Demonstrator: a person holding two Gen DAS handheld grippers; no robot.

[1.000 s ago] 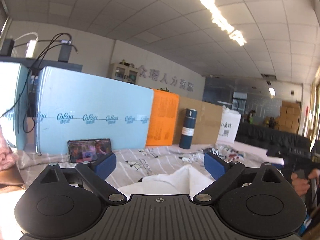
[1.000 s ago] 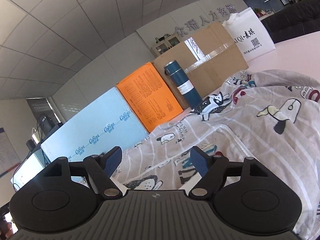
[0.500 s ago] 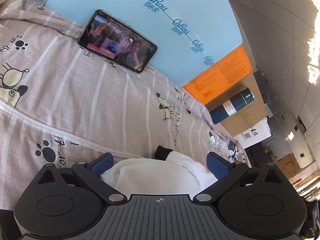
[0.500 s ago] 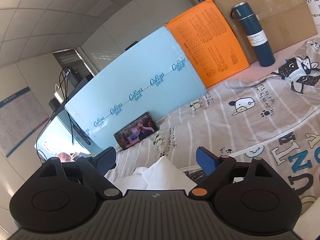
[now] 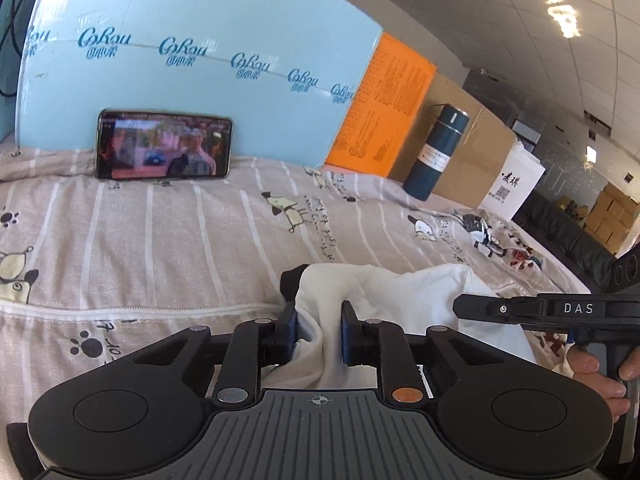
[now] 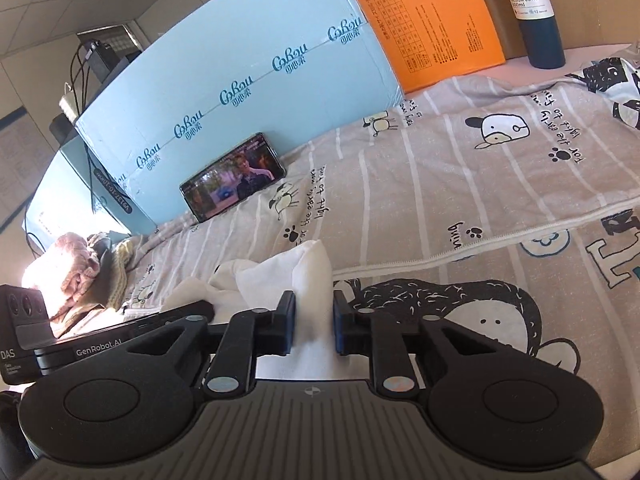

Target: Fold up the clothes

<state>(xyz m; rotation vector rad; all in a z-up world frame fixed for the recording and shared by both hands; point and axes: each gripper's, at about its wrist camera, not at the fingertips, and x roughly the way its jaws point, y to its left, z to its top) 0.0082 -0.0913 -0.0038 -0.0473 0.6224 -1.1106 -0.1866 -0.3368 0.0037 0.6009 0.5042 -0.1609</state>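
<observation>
A white garment (image 5: pixel 384 292) lies bunched on a grey cartoon-print bedsheet (image 5: pixel 168 240). My left gripper (image 5: pixel 319 330) is shut on a fold of it, with cloth pinched between the blue pads. My right gripper (image 6: pixel 314 326) is shut on another part of the white garment (image 6: pixel 288 276). In the left wrist view the right gripper (image 5: pixel 560 312) reaches in from the right, next to the garment. In the right wrist view the left gripper (image 6: pixel 120 344) lies at the lower left. A dark part of the garment (image 5: pixel 290 282) shows at its far edge.
A phone (image 5: pixel 164 145) playing video leans on a light blue board (image 5: pixel 208 60). An orange board (image 5: pixel 384 112), a dark blue bottle (image 5: pixel 436 152), a cardboard box (image 5: pixel 476 160) and a white bag (image 5: pixel 514 184) stand at the back. Pink and yellow clothes (image 6: pixel 76 268) lie at the left.
Both grippers were open and have closed on the white garment. Both cameras have tilted down toward the bedsheet, and the two grippers now sit close together.
</observation>
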